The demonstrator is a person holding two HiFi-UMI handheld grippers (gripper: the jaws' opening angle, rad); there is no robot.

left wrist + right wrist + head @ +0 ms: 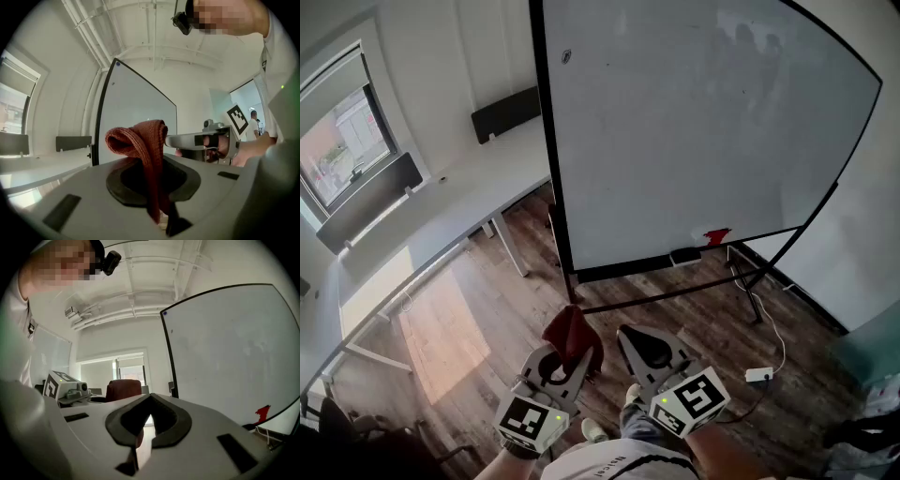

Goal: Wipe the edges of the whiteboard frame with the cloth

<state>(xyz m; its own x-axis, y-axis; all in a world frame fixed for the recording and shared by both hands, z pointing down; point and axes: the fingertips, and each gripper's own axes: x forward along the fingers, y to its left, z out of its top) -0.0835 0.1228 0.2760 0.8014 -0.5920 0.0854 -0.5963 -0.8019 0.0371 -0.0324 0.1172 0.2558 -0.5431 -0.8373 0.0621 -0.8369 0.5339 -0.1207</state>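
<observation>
The left gripper point(565, 360) pinched the dark red knitted cloth point(573, 332), folded upright; the right gripper point(643, 348) sat pressed together, empty, just beside it. Both hung well short of the black-framed whiteboard point(703, 122), with bare wooden floor point(675, 309) between and the long white desk point(469, 202) to the left.

Beneath you, a dark wood-plank floor point(520, 281); at ten o'clock, a long white desk point(459, 211) bearing black divider panels point(504, 112); at nine o'clock, a window point(342, 141); at eight o'clock, a sunlight patch point(441, 328) on the boards.
</observation>
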